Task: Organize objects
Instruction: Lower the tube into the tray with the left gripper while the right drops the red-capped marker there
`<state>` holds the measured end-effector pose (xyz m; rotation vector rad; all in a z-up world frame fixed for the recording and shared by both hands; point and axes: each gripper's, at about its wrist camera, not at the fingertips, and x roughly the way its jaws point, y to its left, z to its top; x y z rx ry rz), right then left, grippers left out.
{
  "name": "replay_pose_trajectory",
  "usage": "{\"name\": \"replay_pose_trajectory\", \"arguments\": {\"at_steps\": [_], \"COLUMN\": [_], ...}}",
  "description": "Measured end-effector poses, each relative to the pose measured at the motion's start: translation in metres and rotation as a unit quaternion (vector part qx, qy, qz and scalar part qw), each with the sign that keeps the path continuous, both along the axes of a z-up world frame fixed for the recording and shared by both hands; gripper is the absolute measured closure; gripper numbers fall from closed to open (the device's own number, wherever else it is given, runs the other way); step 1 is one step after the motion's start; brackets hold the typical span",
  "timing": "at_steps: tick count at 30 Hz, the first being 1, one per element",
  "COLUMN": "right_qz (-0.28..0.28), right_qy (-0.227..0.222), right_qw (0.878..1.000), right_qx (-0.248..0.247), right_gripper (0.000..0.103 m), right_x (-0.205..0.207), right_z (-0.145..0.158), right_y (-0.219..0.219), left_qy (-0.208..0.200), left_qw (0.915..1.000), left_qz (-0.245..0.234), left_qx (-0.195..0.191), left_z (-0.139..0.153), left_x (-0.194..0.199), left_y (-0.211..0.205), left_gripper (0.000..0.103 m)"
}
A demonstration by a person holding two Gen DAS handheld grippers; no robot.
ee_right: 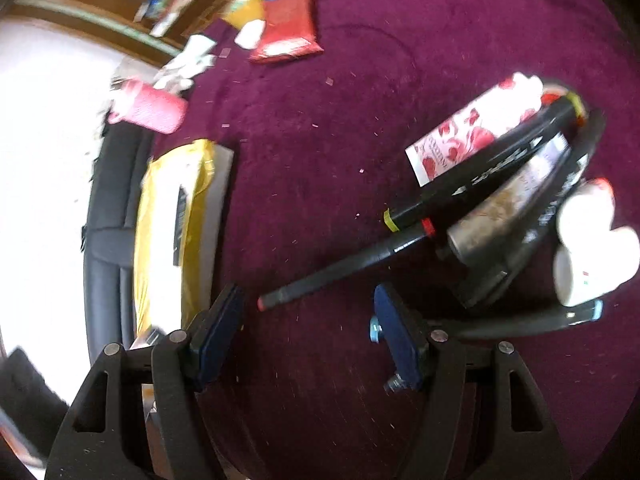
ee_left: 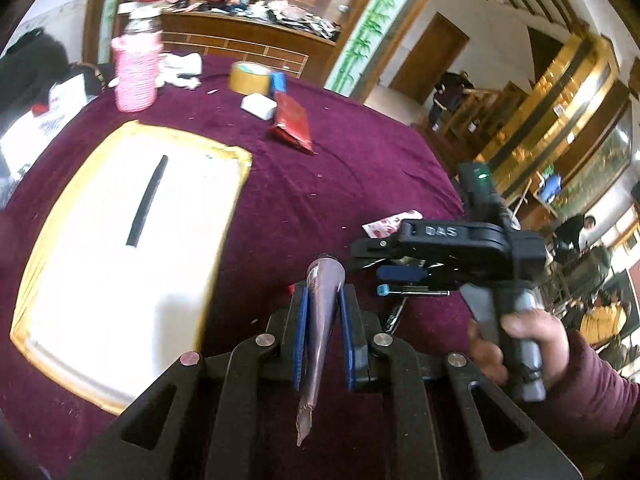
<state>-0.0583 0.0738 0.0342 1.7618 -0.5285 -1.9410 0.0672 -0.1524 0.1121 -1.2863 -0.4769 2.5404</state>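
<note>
My left gripper (ee_left: 323, 312) is shut on a mauve tube (ee_left: 322, 320), held above the maroon tablecloth (ee_left: 340, 168). My right gripper (ee_right: 308, 320) is open and empty, its blue pads (ee_right: 218, 332) wide apart; it also shows in the left wrist view (ee_left: 400, 272), held by a hand. Just ahead of it lies a pile: black markers (ee_right: 480, 172), a rose-print box (ee_right: 472, 128), a silver tube (ee_right: 504, 204) and a white bottle (ee_right: 592, 256). A white box with a black slot and yellow tape (ee_left: 132, 248) lies to the left; it also shows in the right wrist view (ee_right: 172, 232).
At the table's far side stand a pink knitted bottle (ee_left: 134, 76), a tape roll (ee_left: 248, 78), a white soap-like block (ee_left: 259, 106) and a red packet (ee_left: 292, 122). A black chair (ee_right: 108, 216) is beside the table. A cluttered wooden cabinet (ee_left: 240, 36) stands behind.
</note>
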Motion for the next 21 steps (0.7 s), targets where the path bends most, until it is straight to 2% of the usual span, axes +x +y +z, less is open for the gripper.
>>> {"name": "replay_pose_trajectory", "arguments": {"at_steps": [3,8,11,13,14,17,20,21], "right_qz": [-0.017,-0.034,-0.036,-0.049,-0.054,-0.060,-0.071,-0.074], "right_qy": [-0.008,0.033,0.065,0.079,0.083,0.098,0.079,0.075], "right_qw": [0.999,0.993,0.984,0.979,0.977,0.973,0.983,0.985], "right_qx": [0.030,0.109,0.161,0.182,0.188,0.198,0.150,0.140], "right_gripper": [0.035,0.036,0.047,0.048,0.052,0.075,0.089,0.090], "right_x": [-0.004,-0.005,-0.005,-0.006,-0.007,-0.006,-0.004,-0.002], "right_z": [-0.008,-0.009,-0.008,-0.007,-0.007,-0.007,-0.008,-0.008], "right_y": [-0.012,-0.038,-0.055,-0.061,-0.062,-0.061,-0.045,-0.042], "left_qy": [-0.002,-0.008,-0.010,-0.012,-0.013,-0.012,-0.012,-0.015], "left_qw": [0.9998,0.9993,0.9994,0.9994,0.9995,0.9996,0.9997,0.9996], "left_qz": [0.016,0.030,0.028,0.024,0.021,0.014,0.010,0.011], "left_qx": [0.008,0.018,0.019,0.020,0.020,0.020,0.020,0.022], "left_z": [-0.003,-0.009,-0.011,-0.012,-0.013,-0.013,-0.014,-0.016], "left_x": [0.006,0.011,0.011,0.011,0.010,0.008,0.003,0.001], "left_y": [-0.022,-0.054,-0.069,-0.078,-0.082,-0.094,-0.107,-0.112], "left_gripper": [0.090,0.090,0.090,0.090,0.090,0.090,0.090,0.090]}}
